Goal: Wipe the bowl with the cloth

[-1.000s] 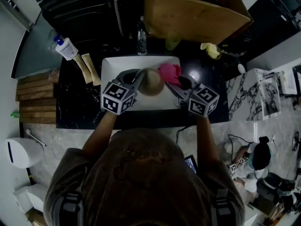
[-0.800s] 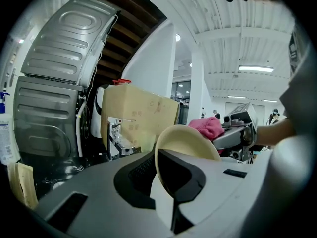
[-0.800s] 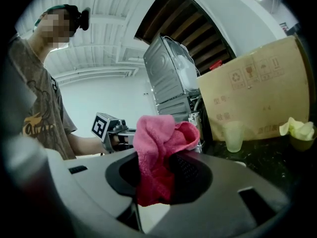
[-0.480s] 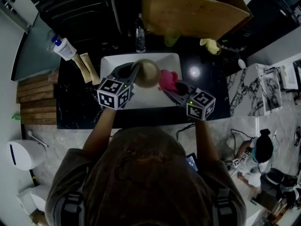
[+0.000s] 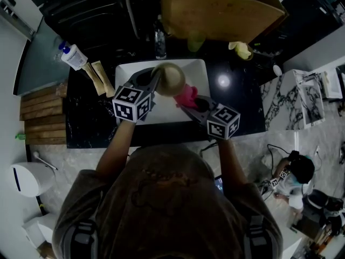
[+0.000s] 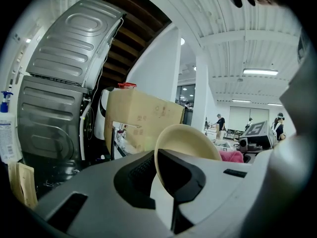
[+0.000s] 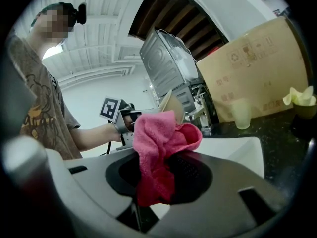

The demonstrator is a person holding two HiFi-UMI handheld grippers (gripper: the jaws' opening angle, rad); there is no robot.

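A tan bowl (image 5: 169,79) hangs tilted over the white sink (image 5: 197,69), and my left gripper (image 5: 156,83) is shut on its rim. In the left gripper view the bowl (image 6: 185,143) stands on edge between the jaws. My right gripper (image 5: 186,102) is shut on a pink cloth (image 5: 186,95), held just right of and below the bowl. In the right gripper view the cloth (image 7: 161,148) bunches up out of the jaws, with the bowl's edge (image 7: 167,103) beyond it. I cannot tell whether cloth and bowl touch.
A faucet (image 5: 160,39) stands behind the sink. A soap bottle (image 5: 74,56) and packets (image 5: 101,77) lie on the black counter at the left. A cardboard box (image 5: 221,9), a pale cup (image 7: 241,114) and a yellow cloth (image 5: 241,50) sit behind. A wooden rack (image 5: 40,109) is far left.
The cloth and my right gripper have moved left and nearer, from the bowl's right side to below its right edge. The bowl has shifted slightly up and away.
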